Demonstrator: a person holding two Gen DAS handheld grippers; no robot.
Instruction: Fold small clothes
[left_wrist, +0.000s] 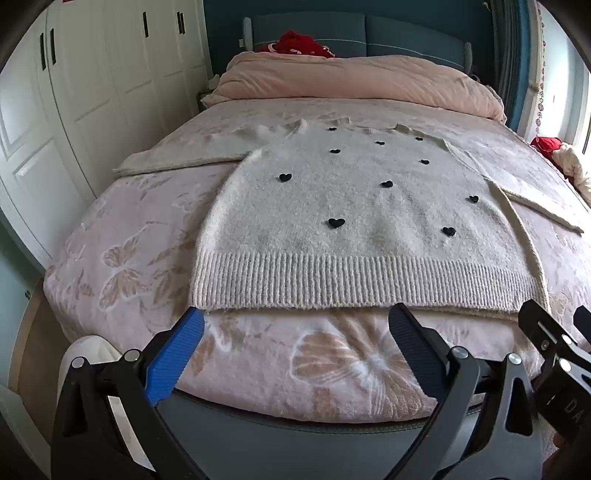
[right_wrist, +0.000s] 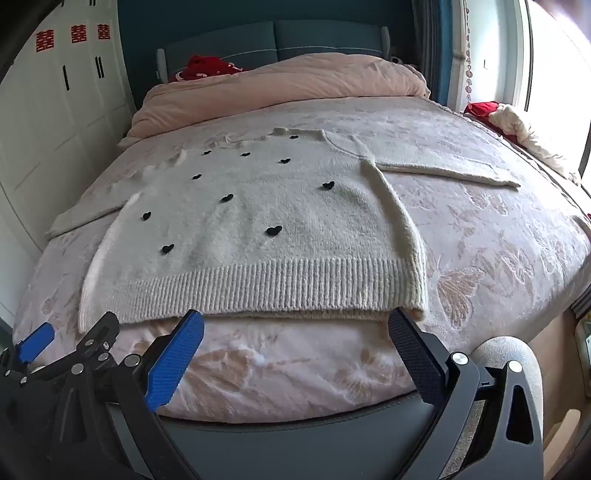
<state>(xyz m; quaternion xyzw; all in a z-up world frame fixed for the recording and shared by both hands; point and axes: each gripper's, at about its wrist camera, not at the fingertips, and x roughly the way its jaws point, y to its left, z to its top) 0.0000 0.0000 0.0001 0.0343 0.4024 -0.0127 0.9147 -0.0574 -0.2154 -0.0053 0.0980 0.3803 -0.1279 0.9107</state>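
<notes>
Sweater (left_wrist: 354, 221) flat, hem toward camera, collar toward headboard.

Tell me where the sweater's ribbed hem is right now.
The ribbed hem of the cream sweater runs across the bed's near edge, just beyond the open left gripper and open right gripper, on the butterfly-print blanket.

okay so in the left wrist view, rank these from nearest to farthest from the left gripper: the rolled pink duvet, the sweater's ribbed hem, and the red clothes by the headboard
1. Ribbed hem, just beyond the left gripper.
2. Rolled pink duvet, across the bed's far end.
3. Red clothes, behind the duvet, left of centre.
</notes>
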